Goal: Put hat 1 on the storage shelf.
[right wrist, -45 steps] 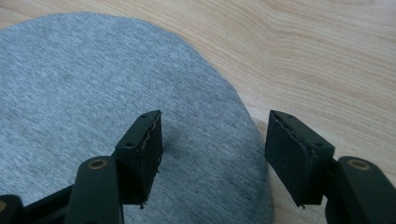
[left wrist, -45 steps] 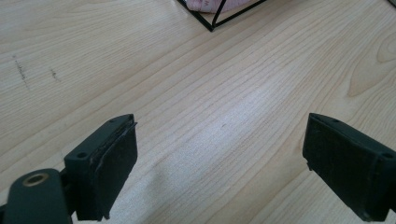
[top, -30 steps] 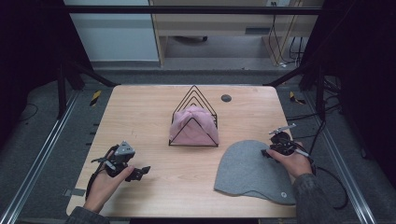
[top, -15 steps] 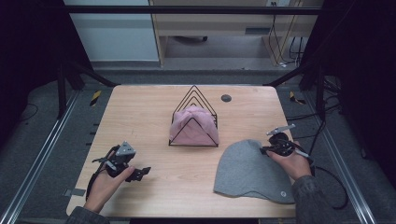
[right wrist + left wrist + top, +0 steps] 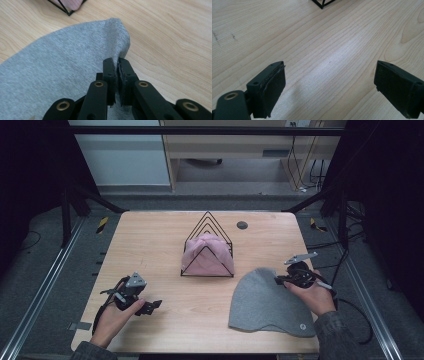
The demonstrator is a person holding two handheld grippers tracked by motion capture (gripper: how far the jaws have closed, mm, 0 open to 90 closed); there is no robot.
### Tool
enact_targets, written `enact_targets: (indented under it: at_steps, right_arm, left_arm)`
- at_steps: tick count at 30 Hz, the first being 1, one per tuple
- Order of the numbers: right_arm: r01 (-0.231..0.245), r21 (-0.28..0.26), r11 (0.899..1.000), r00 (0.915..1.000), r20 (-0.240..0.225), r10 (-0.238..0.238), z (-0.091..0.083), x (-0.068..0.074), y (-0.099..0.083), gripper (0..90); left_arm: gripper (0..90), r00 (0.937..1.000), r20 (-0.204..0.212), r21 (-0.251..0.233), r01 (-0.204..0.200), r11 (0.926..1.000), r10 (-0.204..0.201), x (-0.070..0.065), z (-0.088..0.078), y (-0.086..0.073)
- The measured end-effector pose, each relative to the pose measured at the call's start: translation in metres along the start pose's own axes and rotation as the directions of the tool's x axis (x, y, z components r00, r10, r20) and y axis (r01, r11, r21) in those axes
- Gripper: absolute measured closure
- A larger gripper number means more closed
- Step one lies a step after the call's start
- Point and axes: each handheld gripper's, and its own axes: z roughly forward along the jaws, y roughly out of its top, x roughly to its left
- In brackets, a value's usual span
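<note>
- The grey beanie [image 5: 270, 302] lies flat on the wooden table [image 5: 150, 240], just in front of the black wire rack [image 5: 207, 247] and off to its right. Its rounded crown points towards the rack, and its hem runs along the table's near edge.
- The right gripper [image 5: 281, 279] sits at the beanie's far right edge, to the right of the rack and a little nearer the person.
- In the right gripper view the right gripper [image 5: 116, 65] has its two black jaws pressed together on a fold of the grey beanie [image 5: 62, 67]. The knit bunches into a small raised ridge just beyond the tips.
- Those jaws have just been closing, with the beanie's edge between them.
- A pink beanie [image 5: 206, 254] stands tucked inside the wire rack, in the middle of the table.
- The left gripper [image 5: 150, 306] is held in the person's left hand [image 5: 112, 320], well to the left of the rack and nearer the table's front edge, well apart from the grey beanie.
- In the left gripper view the left gripper [image 5: 329, 85] has its jaws spread wide over bare wood, with nothing between them. A corner of the wire rack [image 5: 322, 3] shows at the top.
- A small dark round disc [image 5: 242, 225] lies on the table just behind the rack, to its right.
</note>
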Motion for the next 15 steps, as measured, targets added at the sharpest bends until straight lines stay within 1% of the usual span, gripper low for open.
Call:
enact_targets:
  at_steps: [1,2,3,6,7,11,13,14,15]
  right_arm:
    - [0.000,0.000,1.000,1.0000,0.000,0.000,0.000,0.000,0.000,85.5]
    - [0.007,-0.017,1.000,0.9999,-0.008,-0.008,-0.004,0.002,0.001,85.7]
    - [0.009,-0.018,1.000,0.9999,-0.010,-0.009,-0.007,0.004,0.002,85.7]
    - [0.035,-0.043,0.998,0.9991,-0.021,-0.036,-0.017,0.011,0.005,85.8]
    - [0.041,-0.059,0.997,0.9988,-0.024,-0.043,-0.021,0.014,0.007,85.8]
    - [0.074,-0.093,0.993,0.9964,-0.033,-0.077,-0.035,0.025,0.012,85.8]
    - [0.077,-0.101,0.992,0.9959,-0.039,-0.082,-0.039,0.029,0.013,85.8]
    - [0.088,-0.103,0.991,0.9949,-0.040,-0.093,-0.041,0.031,0.014,85.8]
    - [0.088,-0.103,0.991,0.9949,-0.040,-0.093,-0.041,0.031,0.014,85.8]
  left_arm:
    - [9.7,1.0000,0.000,0.000,0.000,1.0000,0.000,0.000,0.000,0.000]
    - [9.7,1.0000,0.001,0.002,-0.001,1.0000,0.001,0.000,0.000,0.000]
    - [9.7,1.0000,0.001,0.001,0.000,1.0000,0.000,0.000,0.000,0.000]
    - [9.7,1.0000,0.002,-0.001,0.000,1.0000,0.000,0.000,0.000,0.000]
    - [9.7,1.0000,0.001,0.000,-0.002,1.0000,0.002,-0.001,0.000,0.000]
    - [9.6,1.0000,0.004,0.003,-0.006,1.0000,0.006,-0.001,0.001,0.000]
    - [9.6,1.0000,0.005,0.007,-0.008,0.9999,0.008,-0.002,0.001,0.001]
    - [9.6,1.0000,0.004,0.004,-0.008,1.0000,0.008,-0.002,0.001,0.001]
    - [9.6,1.0000,0.004,0.004,-0.008,1.0000,0.008,-0.002,0.001,0.001]
